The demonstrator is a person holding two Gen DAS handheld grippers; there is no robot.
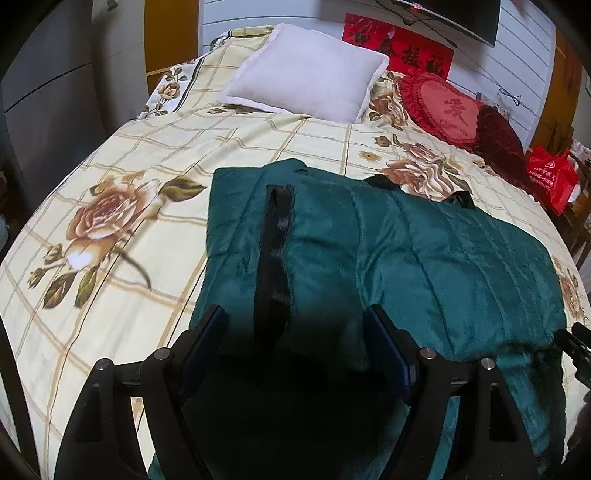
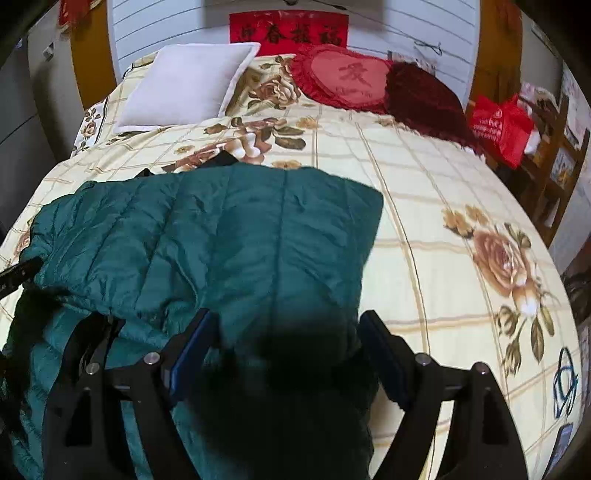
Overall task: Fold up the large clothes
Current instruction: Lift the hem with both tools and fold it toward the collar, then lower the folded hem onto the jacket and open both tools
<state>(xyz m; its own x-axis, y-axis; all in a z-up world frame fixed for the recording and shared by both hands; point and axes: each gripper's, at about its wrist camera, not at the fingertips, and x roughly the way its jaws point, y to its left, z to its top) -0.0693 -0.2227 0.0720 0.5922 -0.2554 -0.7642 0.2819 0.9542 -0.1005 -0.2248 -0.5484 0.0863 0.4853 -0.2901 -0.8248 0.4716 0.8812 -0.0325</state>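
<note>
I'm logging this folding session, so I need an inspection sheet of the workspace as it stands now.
Surface: bed with floral bedspread.
Job's things: green quilted garment, partly folded, black strap lying on it.
Clutter: white pillow, red heart cushion, dark red cushion.
Grippers: left gripper and right gripper both open over the garment's near edge.
Cables: thin wires on the wall.
Surroundings: red banner, red bag on wooden shelf.

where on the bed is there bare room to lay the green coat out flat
Bare sheet lies left of the green coat, below the white pillow. Another bare stretch lies right of the coat, short of the red bag. The head end is crowded: the white pillow, the heart cushion and a dark red cushion.
</note>
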